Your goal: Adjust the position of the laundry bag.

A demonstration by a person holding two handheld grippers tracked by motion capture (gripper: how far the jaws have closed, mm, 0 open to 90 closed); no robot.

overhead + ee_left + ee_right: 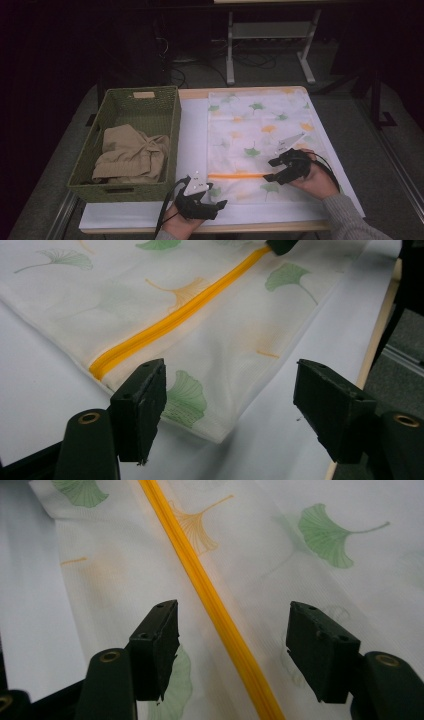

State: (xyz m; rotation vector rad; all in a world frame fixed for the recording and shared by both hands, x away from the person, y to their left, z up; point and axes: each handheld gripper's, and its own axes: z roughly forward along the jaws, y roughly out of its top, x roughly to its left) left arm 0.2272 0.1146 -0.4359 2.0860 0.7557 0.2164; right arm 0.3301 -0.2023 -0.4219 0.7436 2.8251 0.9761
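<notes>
Mesh bag (260,140), white, ginkgo-leaf print, orange zipper (237,176) across its near end.

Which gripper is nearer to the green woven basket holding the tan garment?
Left. The left gripper sits just off the green woven basket's near right corner; the right gripper hovers farther right over the white leaf-print zipper bag.
</notes>
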